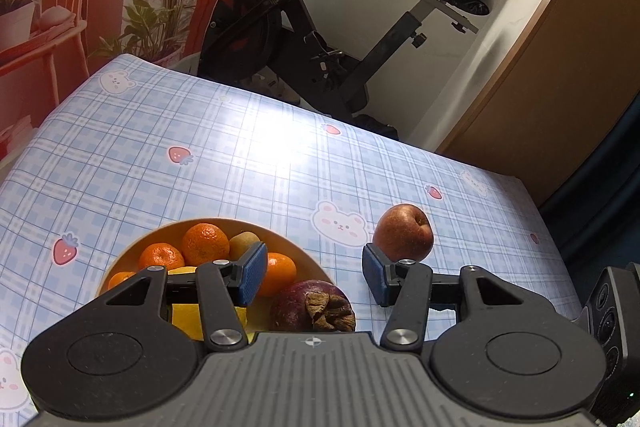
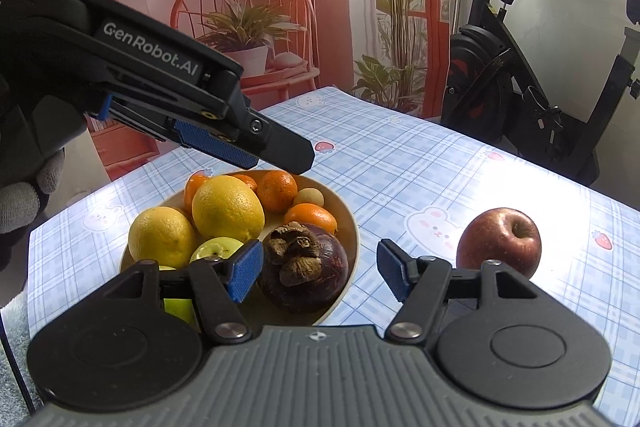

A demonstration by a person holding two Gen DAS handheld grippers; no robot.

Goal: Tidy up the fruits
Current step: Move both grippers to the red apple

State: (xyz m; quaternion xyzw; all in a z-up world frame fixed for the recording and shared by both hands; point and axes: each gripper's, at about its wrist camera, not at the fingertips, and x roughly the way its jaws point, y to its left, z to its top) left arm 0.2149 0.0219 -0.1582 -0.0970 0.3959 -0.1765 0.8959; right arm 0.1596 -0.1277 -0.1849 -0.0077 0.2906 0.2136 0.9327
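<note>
A beige bowl [image 2: 353,227] [image 1: 310,261] holds two lemons [image 2: 226,207], several oranges [image 2: 277,191] [image 1: 205,243], a green apple [image 2: 214,249], a kiwi [image 1: 244,243] and a dark purple mangosteen [image 2: 304,269] [image 1: 312,307] at its near rim. A red apple [image 2: 498,243] [image 1: 404,233] stands on the checked tablecloth to the right of the bowl. My right gripper [image 2: 319,271] is open just above the mangosteen; its right pad is clear of the fruit. My left gripper [image 1: 314,277] [image 2: 280,157] hangs open and empty above the bowl's far side.
A black exercise bike [image 1: 320,39] [image 2: 520,87] stands beyond the table's far edge. A printed backdrop of a chair and plants [image 2: 248,27] hangs behind the table. A gloved hand [image 2: 24,115] holds the left gripper at the left. Bare tablecloth [image 1: 240,155] lies beyond the bowl.
</note>
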